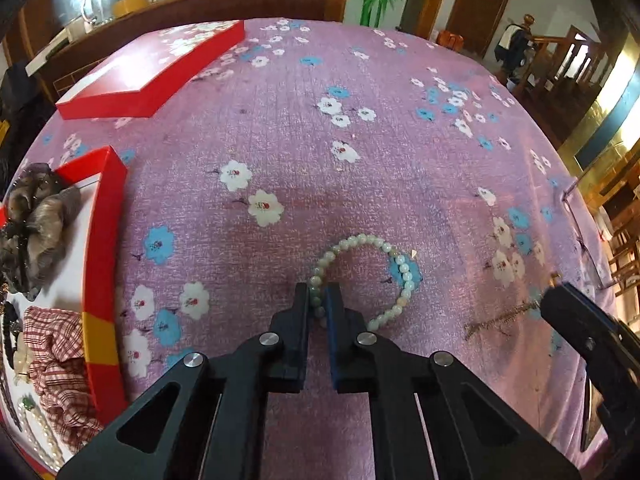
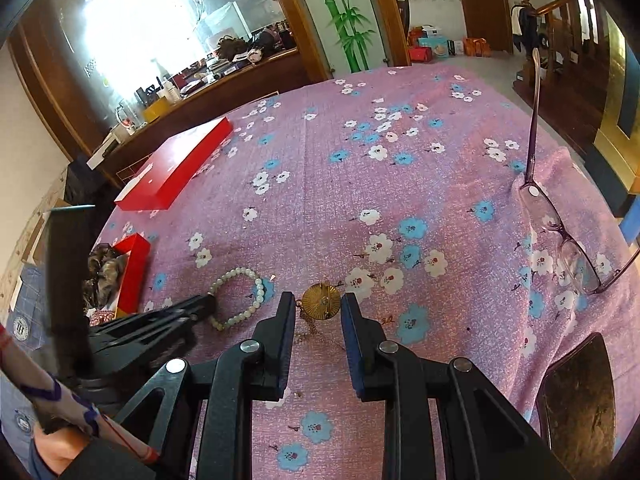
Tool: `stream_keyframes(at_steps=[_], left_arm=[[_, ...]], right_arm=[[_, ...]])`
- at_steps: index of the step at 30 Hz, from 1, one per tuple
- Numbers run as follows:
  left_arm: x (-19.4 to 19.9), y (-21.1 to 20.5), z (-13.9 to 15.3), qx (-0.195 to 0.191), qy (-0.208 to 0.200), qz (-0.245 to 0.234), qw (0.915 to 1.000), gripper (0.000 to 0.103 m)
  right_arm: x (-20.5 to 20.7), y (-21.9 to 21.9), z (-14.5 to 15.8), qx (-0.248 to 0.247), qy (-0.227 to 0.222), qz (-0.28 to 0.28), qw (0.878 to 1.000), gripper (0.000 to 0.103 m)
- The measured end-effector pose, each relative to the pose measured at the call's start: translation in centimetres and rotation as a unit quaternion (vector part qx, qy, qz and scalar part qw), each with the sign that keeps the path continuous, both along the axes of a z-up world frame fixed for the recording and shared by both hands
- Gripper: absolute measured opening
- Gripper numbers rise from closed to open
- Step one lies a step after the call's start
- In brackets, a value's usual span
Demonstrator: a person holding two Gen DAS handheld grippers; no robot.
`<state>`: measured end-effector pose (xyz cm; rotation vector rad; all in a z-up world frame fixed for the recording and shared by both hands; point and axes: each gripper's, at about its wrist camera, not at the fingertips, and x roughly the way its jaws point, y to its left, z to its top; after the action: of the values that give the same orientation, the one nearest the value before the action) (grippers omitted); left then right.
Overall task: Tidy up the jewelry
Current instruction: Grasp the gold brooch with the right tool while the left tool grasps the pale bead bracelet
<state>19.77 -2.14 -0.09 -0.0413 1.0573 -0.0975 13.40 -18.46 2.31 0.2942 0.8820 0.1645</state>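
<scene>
1. Left wrist view: the left gripper (image 1: 319, 294) is clamped on a pale green bead bracelet (image 1: 370, 276), its two black fingers pinching the darker beads at the loop's near-left edge; the rest of the loop lies flat on the pink floral tablecloth (image 1: 360, 140).
2. The bracelet is a ring of round, milky jade-coloured beads (a few tinted peach, and a short doubled run on its right side); it rests over a blue printed flower.
3. Right wrist view: the right gripper (image 2: 316, 304) holds its jaws narrowly apart around a round gold pendant (image 2: 321, 303), a ribbed disc with a small centre stud; whether the blue pads actually touch the disc cannot be told.
4. A fine gold chain (image 2: 310, 332) trails from the pendant toward the camera between the fingers.
5. At the table's left edge stands an open red box (image 1: 105, 240), holding a grey-brown scrunchie (image 1: 36, 220), a checked red scrunchie (image 1: 60, 364) and a pearl strand (image 1: 38, 436); its red lid (image 1: 152, 64) lies farther back.
6. A pair of purple-framed glasses (image 2: 568, 248) sits near the right edge, well apart from the jewellery.
</scene>
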Motion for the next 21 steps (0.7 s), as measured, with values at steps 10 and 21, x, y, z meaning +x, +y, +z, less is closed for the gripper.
stream_keyframes(at_steps=[10, 21], left_arm=[[-4.2, 1.3, 0.9, 0.003, -0.083, 0.004, 0.9965, 0.004], [-8.7, 1.6, 4.5, 0.063, -0.243, 0.014, 0.9678, 0.005]], right_arm=[[0.0, 0.1, 0.0, -0.004, -0.002, 0.003, 1.0, 0.025], [-1.3, 3.1, 1.1, -0.115, -0.048, -0.006, 0.992, 0.024]])
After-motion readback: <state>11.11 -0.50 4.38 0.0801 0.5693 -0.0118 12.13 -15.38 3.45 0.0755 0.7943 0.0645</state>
